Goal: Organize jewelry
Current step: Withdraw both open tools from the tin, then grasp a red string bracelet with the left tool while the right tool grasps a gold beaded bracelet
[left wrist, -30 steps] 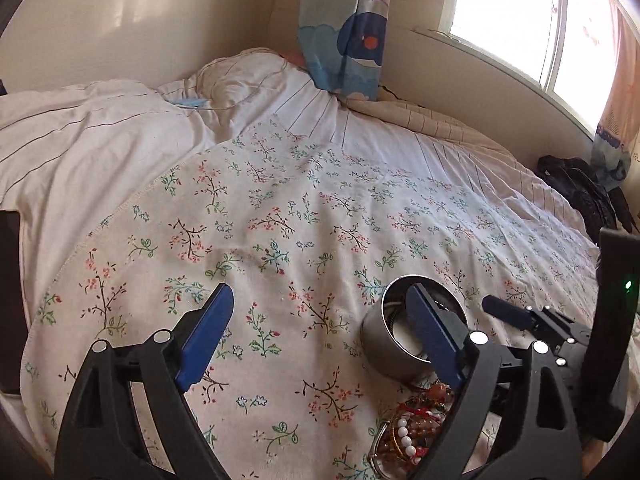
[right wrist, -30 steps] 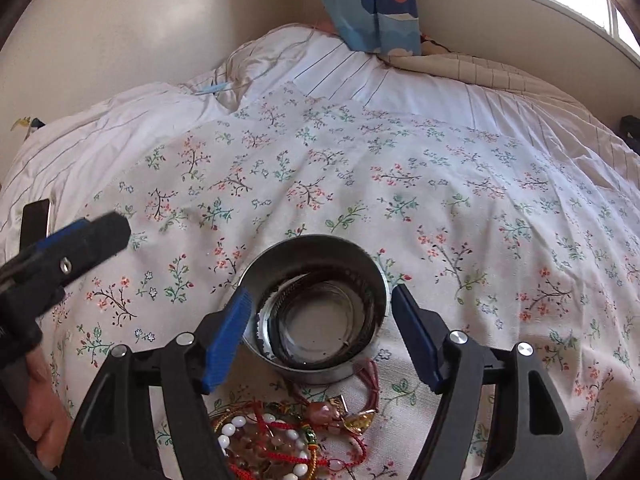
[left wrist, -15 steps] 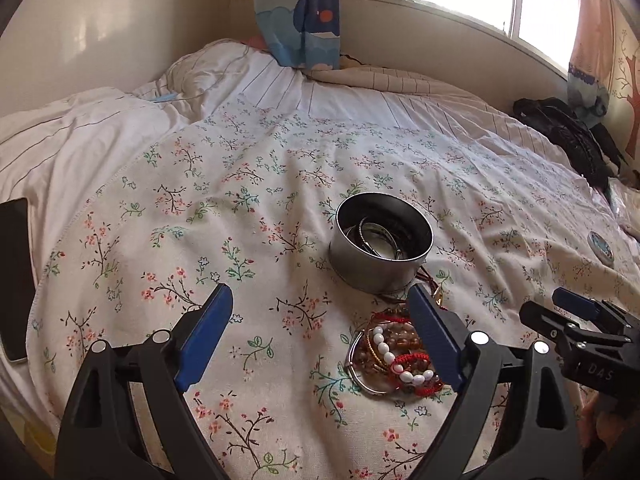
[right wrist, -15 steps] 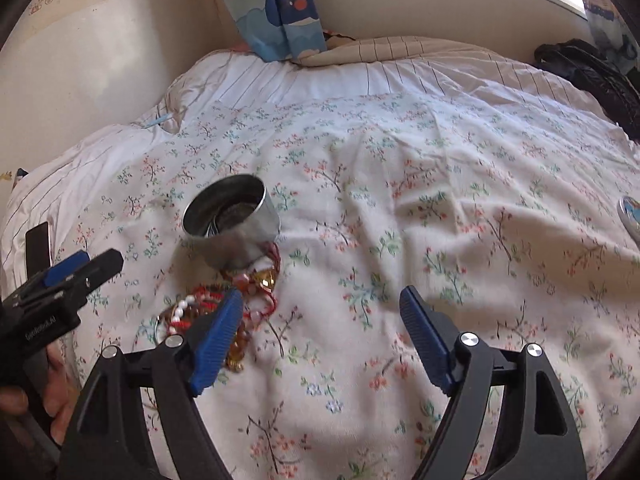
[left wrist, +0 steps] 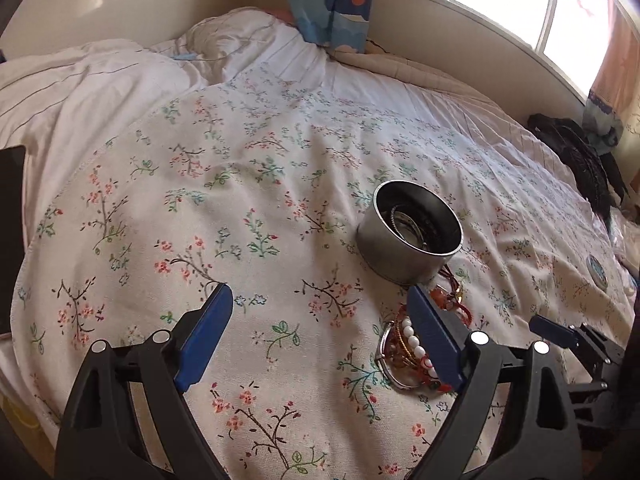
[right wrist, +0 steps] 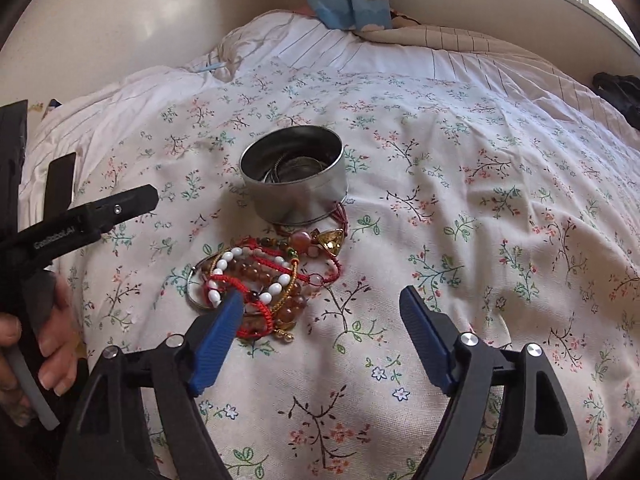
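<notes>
The pile of bracelets (right wrist: 256,280) lies on the flowered sheet (right wrist: 460,208), touching the metal tin (right wrist: 294,176) (some bangles are inside it). The right gripper (right wrist: 322,304) is wide open and holds nothing; its left finger is over the pile's near edge. The left gripper (left wrist: 320,300) is also wide open and empty, with the pile beside its right finger.

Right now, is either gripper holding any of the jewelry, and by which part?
Nothing is held. The left gripper and right gripper are both open above the bedspread, and the bracelet pile lies loose beside the metal tin.
</notes>
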Available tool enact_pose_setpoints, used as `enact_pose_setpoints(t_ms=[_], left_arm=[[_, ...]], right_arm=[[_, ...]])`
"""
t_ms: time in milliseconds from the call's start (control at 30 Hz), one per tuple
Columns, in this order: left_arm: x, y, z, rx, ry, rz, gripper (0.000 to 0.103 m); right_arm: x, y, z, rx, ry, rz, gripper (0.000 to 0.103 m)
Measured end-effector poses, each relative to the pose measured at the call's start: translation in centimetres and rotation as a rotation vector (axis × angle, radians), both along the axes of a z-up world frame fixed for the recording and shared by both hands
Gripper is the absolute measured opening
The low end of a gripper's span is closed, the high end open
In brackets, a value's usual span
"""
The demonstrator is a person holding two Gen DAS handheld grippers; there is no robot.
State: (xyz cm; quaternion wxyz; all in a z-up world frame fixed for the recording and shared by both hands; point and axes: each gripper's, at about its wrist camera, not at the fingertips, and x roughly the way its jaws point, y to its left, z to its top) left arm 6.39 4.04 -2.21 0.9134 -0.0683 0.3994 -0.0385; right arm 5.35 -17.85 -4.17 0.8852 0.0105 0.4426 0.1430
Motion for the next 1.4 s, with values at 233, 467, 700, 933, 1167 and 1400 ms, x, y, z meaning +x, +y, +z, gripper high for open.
enact_pose_setpoints(t_ms=[233,467,700,933,1167,1400], left_arm=[[-1.5,-7.4,-0.4,0.258,-0.035,-0.393,0.083],[-0.6,-10.0,-2.5,0.286,0.042,-0.53,0.045],[-0.5,-9.8,-3.3,0.279,0.074,-0.549,0.01],[-0.6,-6.9,-1.6,0.118,0.052,-0.545,0.003],[-0.7,-3.2,0.4,-0.159,0.02,-0.584,0.002],[-0.9,-0.2,1.8,-0.352,-0.019,-0.592,0.003]], right_arm=[[0.7,-6.2,0.2,0.18,0.005,-0.218,0.074],[0.9,-5.5,0.4,0.174,0.008,-0.185,0.074],[0.9,-5.8,0.4,0.188,0.006,-0.189,0.077],[0.9,-5.7,0.4,0.184,0.009,-0.185,0.077],[1.0,-5.6,0.3,0.181,0.016,-0.182,0.077],[1.1,-4.5,0.2,0.172,0.021,-0.127,0.077]])
